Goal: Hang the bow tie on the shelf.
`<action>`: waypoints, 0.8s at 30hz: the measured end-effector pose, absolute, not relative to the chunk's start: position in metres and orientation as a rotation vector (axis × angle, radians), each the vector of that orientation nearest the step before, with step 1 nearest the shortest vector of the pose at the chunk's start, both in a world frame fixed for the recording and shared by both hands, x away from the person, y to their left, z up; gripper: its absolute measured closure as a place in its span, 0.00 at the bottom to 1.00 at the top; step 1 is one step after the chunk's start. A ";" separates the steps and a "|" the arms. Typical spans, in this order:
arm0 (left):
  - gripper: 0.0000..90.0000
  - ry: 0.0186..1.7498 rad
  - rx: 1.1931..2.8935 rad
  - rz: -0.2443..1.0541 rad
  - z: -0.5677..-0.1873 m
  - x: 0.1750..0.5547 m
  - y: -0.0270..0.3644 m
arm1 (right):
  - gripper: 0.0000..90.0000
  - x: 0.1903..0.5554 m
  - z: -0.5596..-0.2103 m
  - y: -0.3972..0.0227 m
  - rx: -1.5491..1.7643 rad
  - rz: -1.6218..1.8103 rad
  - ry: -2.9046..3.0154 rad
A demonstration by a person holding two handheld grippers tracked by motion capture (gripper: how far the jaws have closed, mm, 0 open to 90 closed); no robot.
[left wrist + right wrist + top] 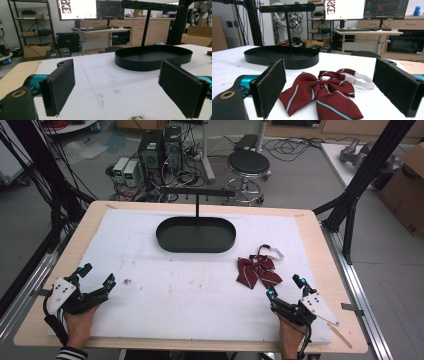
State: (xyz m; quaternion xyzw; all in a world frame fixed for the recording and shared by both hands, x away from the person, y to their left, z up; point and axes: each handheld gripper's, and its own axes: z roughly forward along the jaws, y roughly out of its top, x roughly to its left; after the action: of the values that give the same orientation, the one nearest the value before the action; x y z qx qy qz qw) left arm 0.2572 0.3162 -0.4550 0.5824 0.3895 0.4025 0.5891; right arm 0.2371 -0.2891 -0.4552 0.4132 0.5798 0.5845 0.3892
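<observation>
A dark red striped bow tie [258, 271] with a white strap [274, 251] lies on the white mat, right of centre. In the right gripper view the bow tie [324, 93] lies just ahead of the jaws, untouched. My right gripper [285, 287] is open, a little behind and right of the tie; it also appears open here [337, 87]. My left gripper [97, 275] rests open near the mat's front left with nothing between its jaws, likewise open here [117, 87]. A black oval tray [195, 235] with a hanger post [197, 202] stands at the back centre.
The white mat [175, 285] covers a wooden table [315, 235]. Black frame posts [365, 175] stand at the right. A stool [248, 165], computers and cables sit on the floor beyond the table. A cardboard box [407, 185] is at the far right.
</observation>
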 end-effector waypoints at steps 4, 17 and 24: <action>0.16 0.909 1.358 0.937 -0.455 0.258 0.315 | 0.11 0.237 -0.455 -0.289 1.053 1.487 1.475; 0.17 0.917 1.360 0.938 -0.455 0.258 0.315 | 0.11 0.237 -0.455 -0.289 1.053 1.490 1.476; 0.17 0.918 1.358 0.936 -0.455 0.258 0.316 | 0.11 0.238 -0.455 -0.289 1.049 1.490 1.476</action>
State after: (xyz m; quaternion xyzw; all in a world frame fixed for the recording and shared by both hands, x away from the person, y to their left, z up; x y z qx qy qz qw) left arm 0.2580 0.3156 -0.4546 0.5825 0.3937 0.4017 0.5868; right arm 0.2375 -0.2894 -0.4552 0.4124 0.5802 0.5855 0.3879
